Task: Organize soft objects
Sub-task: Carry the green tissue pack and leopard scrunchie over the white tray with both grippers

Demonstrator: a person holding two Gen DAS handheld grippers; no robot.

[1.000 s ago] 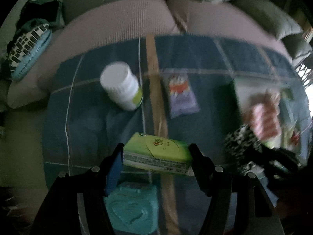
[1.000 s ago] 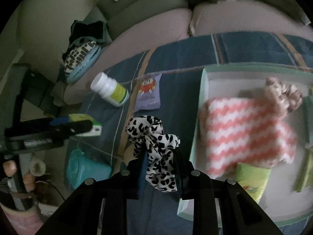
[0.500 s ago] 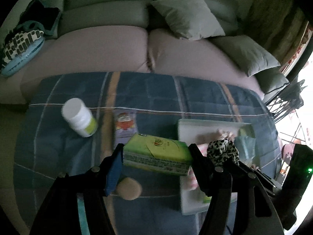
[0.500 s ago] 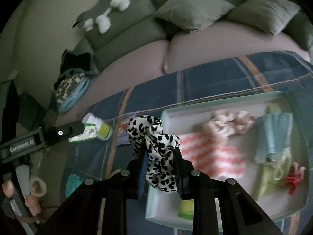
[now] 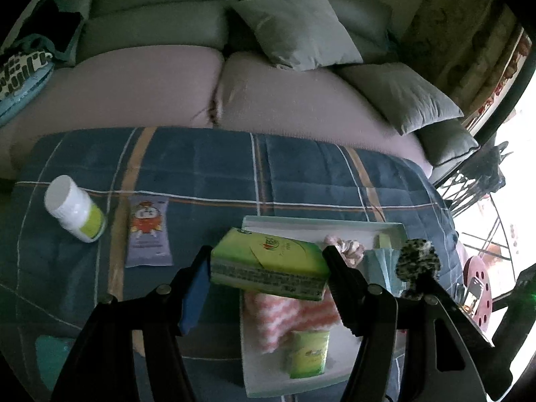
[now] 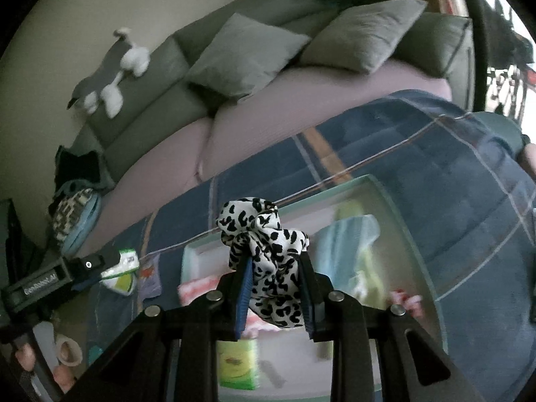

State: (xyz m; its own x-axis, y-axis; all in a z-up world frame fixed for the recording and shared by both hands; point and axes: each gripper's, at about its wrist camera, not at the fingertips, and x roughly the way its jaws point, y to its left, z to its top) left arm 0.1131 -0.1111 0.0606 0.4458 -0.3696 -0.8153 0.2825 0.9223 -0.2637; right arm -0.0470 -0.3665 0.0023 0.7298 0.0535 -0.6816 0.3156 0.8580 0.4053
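A grey sofa backs a blue plaid blanket; on it, left to right, lie a white bottle, a purple sachet and a pale tray. Left tongs clamp a green tissue pack above the tray's left edge; right tongs clamp a spotted scrunchie over the tray

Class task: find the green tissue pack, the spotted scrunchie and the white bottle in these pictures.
green tissue pack [image 5: 271,254], left wrist view, top face.
spotted scrunchie [image 6: 268,254], right wrist view, middle folds.
white bottle [image 5: 72,206], left wrist view, side wall.
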